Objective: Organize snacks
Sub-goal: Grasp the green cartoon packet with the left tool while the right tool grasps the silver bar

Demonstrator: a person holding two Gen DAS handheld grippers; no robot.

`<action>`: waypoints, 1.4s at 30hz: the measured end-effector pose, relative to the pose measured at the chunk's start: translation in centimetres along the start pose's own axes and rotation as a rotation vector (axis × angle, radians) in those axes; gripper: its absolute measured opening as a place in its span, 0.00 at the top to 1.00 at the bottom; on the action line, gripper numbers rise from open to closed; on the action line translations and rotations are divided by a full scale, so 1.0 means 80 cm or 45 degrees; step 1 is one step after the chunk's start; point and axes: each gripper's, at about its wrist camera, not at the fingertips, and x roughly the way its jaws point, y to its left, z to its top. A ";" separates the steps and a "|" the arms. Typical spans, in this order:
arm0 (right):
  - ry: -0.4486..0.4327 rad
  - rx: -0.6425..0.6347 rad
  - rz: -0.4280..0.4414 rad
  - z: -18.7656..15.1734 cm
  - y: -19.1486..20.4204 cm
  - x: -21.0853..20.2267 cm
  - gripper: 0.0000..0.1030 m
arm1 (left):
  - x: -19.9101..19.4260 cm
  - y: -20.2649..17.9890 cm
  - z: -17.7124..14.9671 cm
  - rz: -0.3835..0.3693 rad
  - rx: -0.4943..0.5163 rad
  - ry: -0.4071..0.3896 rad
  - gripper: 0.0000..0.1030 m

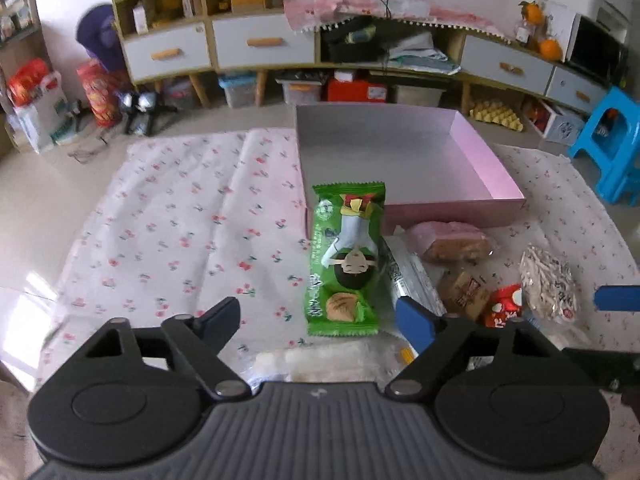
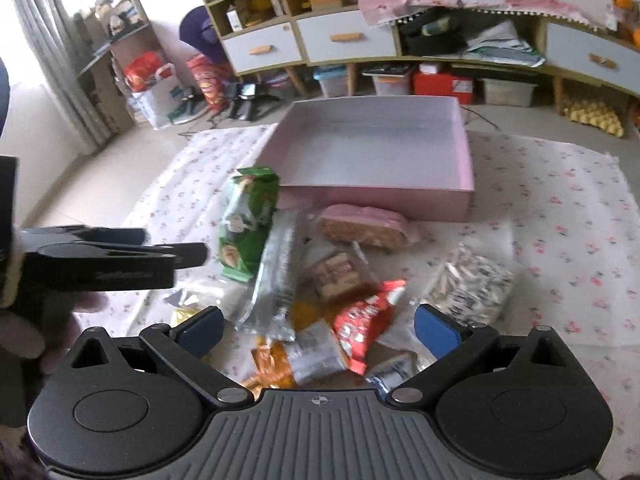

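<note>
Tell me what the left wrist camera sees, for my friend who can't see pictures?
The open left tongs reach toward a green snack packet lying on a flowered cloth, touching nothing. Beyond it sits an empty pink box, with more wrapped snacks heaped to the right.

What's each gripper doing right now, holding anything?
Left gripper: open, holding nothing; the green snack packet lies between its fingers, unpinched.
Right gripper: open, empty, over the snack pile.
</note>
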 end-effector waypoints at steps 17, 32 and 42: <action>-0.029 -0.097 0.096 0.013 0.030 0.075 0.13 | 0.058 0.011 0.015 -0.203 -0.045 -0.044 0.39; -0.008 -0.021 0.049 0.021 0.036 0.123 0.41 | 0.085 0.023 0.024 -0.284 -0.153 0.019 0.39; 0.030 0.079 0.060 0.025 0.025 0.132 0.69 | 0.082 0.027 0.030 -0.278 -0.213 0.042 0.54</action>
